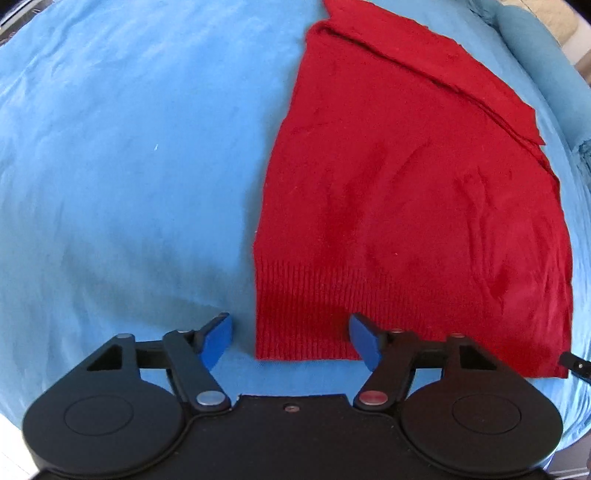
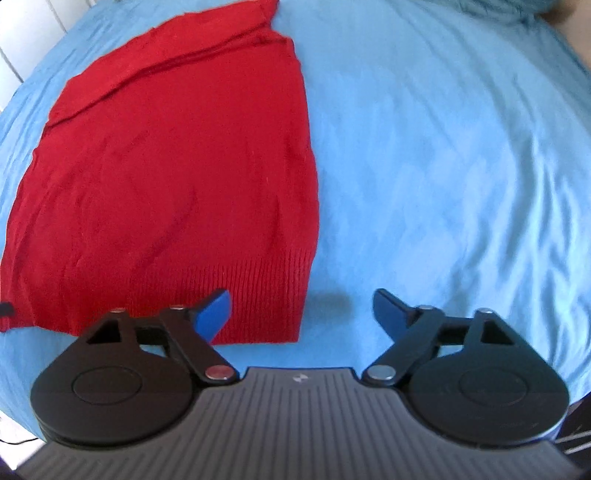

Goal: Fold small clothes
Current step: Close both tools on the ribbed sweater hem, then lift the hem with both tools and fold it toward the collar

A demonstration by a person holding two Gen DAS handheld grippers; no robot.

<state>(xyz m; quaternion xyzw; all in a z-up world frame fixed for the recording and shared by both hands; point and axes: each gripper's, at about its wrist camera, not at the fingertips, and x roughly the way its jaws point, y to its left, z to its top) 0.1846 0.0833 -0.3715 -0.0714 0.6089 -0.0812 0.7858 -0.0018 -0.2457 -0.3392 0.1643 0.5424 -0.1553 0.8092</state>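
Note:
A red knit sweater [image 1: 406, 206] lies flat on a blue bed sheet [image 1: 110, 166], sleeves folded in, its ribbed hem nearest me. My left gripper [image 1: 290, 338] is open, its jaws straddling the hem's left corner. In the right wrist view the sweater [image 2: 166, 177] fills the left half. My right gripper [image 2: 301, 312] is open, its jaws straddling the hem's right corner, with nothing held. A tip of the right gripper [image 1: 576, 363] shows at the left view's right edge, and a tip of the left gripper [image 2: 5, 309] shows at the right view's left edge.
The blue sheet [image 2: 443, 166] covers the whole bed. A blue pillow [image 1: 535, 66] lies at the far right in the left wrist view. A white wall or door [image 2: 22, 33] shows at the upper left of the right wrist view.

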